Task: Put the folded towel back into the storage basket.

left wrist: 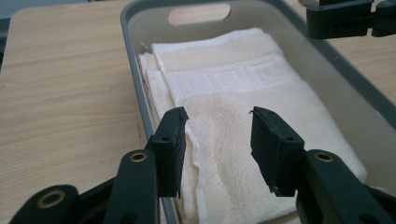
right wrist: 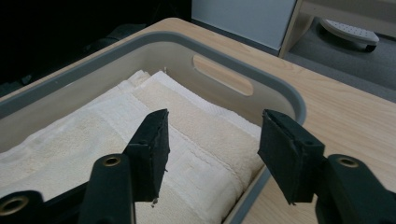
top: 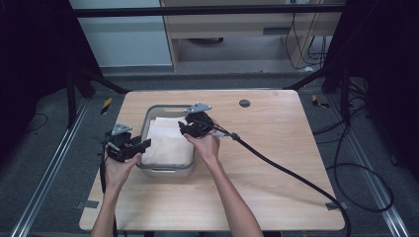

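Both jaws parted, left gripper, right gripper, over towel, grey bin

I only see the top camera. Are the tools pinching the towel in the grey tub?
Observer: No. The left tool is open, with its jaws apart above the towel.
Child: What about the other one?
Observer: The right tool is open too. One jaw is over the towel and the other is past the rim of the tub.
Child: Is the towel plain?
Observer: No, a raised key-pattern band runs across it.
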`<control>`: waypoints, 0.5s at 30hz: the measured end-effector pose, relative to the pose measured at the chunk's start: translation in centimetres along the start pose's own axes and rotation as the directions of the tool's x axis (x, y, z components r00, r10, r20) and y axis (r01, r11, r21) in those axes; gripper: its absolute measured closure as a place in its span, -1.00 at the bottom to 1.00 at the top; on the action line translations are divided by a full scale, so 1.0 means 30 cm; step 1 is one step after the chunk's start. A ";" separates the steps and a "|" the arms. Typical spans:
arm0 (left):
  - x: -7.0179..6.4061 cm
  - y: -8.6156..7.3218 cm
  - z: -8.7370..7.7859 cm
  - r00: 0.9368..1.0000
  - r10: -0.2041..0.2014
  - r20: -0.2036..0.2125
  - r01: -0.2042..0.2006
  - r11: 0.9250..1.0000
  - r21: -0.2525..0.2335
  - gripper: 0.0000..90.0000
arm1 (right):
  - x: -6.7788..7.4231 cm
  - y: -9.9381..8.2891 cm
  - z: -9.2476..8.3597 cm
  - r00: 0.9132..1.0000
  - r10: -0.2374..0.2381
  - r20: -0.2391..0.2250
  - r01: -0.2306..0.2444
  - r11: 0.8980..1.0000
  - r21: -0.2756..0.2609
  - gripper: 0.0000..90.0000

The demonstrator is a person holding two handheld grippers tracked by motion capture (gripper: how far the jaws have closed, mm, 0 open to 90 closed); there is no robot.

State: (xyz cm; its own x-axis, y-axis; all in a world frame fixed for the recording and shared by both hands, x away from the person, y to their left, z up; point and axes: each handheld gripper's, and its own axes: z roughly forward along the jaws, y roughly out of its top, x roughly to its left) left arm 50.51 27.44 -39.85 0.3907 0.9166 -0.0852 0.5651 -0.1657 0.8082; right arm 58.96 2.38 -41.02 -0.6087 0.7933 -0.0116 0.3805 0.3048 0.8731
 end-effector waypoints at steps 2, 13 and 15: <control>-0.003 0.002 -0.012 1.000 0.006 0.000 -0.006 1.000 -0.022 0.18 | -0.013 0.014 -0.037 1.000 0.001 0.008 0.000 1.000 -0.025 -0.16; -0.041 -0.003 -0.067 0.998 0.055 0.002 -0.054 0.995 -0.083 0.05 | -0.121 0.027 -0.257 1.000 0.025 0.004 -0.024 0.997 -0.074 -0.38; -0.047 -0.011 -0.072 0.998 0.063 -0.005 -0.063 0.994 -0.084 0.03 | -0.147 0.016 -0.300 0.999 0.035 0.000 -0.035 0.996 -0.079 -0.41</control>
State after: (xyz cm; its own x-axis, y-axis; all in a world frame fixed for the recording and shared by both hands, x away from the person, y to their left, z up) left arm 48.20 26.98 -38.73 0.4222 0.9060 -0.0314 0.4761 -0.1922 0.8581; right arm 55.56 -5.70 -36.16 -0.5951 0.8034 0.0195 0.3456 0.2340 0.9088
